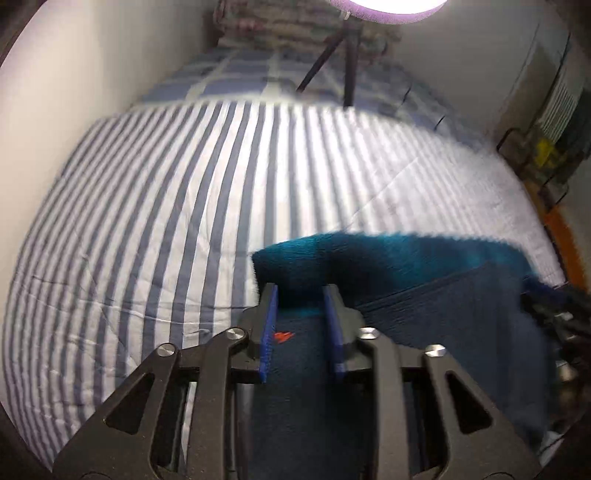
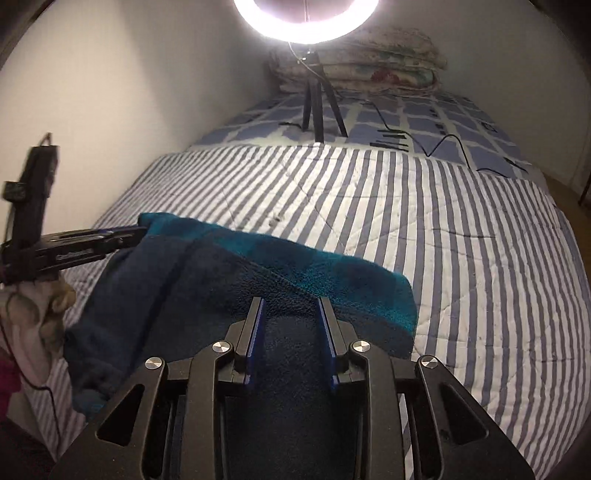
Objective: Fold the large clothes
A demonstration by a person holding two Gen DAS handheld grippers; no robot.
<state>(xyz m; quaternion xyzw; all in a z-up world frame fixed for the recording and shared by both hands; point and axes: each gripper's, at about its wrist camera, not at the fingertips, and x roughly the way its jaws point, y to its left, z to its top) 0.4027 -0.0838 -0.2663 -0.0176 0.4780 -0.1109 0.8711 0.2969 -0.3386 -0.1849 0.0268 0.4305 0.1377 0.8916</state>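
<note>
Nearest, the right hand-held gripper point(image 2: 290, 306) pinches the teal garment point(image 2: 258, 288) by its folded edge at 6 o'clock; the left hand-held gripper point(image 2: 142, 232), at 9 o'clock, clamps the other end, apparently to keep the fold taut over the striped bed point(image 2: 461, 229), ring light point(image 2: 306, 22) at 12.
</note>
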